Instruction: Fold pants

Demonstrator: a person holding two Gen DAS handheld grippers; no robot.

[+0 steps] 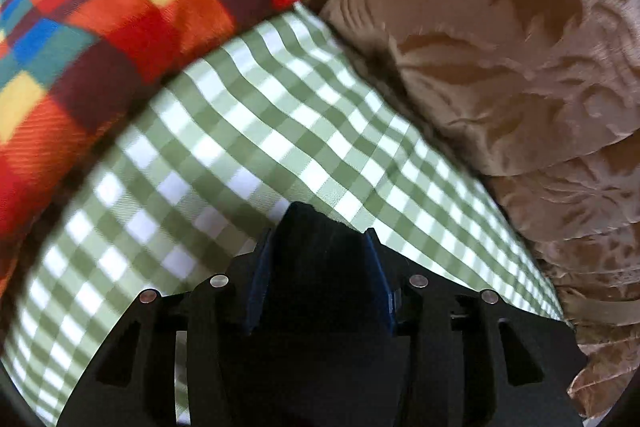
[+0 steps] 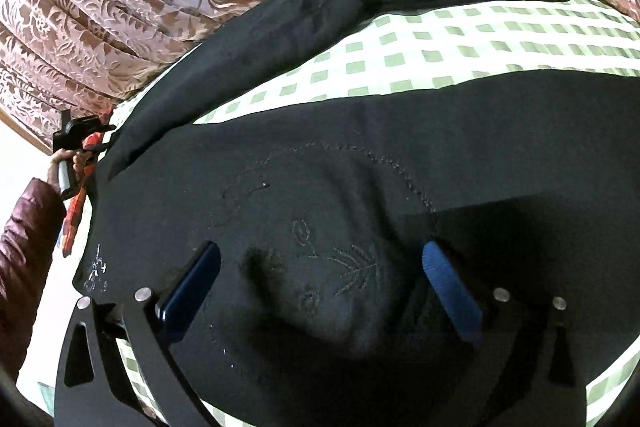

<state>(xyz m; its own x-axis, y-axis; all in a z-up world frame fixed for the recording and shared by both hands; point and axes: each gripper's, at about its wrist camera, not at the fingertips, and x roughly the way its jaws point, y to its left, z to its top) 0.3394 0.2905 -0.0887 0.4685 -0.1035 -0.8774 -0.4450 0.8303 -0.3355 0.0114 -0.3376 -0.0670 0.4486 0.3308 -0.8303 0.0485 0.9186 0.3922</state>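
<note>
Pants (image 2: 320, 163) of dark cloth lie spread on a bed with a green checked sheet (image 2: 460, 39), one leg running up toward the patterned curtain (image 2: 100, 7) and the wide seat part lying under the right-hand camera.

On the left side, the left gripper (image 1: 320, 239) is clamped on a bunch of dark cloth, most likely an edge or leg end of the pants, held above the checked sheet near a bright multicoloured blanket (image 1: 100, 27). In the right wrist view it shows small at the far left edge, in a hand with a dark red sleeve (image 2: 24, 227).

On the right side, the right gripper (image 2: 320, 267) stands wide open, with nothing pinched; its blue pads (image 2: 452, 287) hang either side of an embroidered patch on the seat of the pants, close over the cloth.

To fold well, the left should probably carry its edge flat across while the right pins or pinches the seat so the cloth does not drag. Lining up the edges before letting go would keep the fold neat.
</note>
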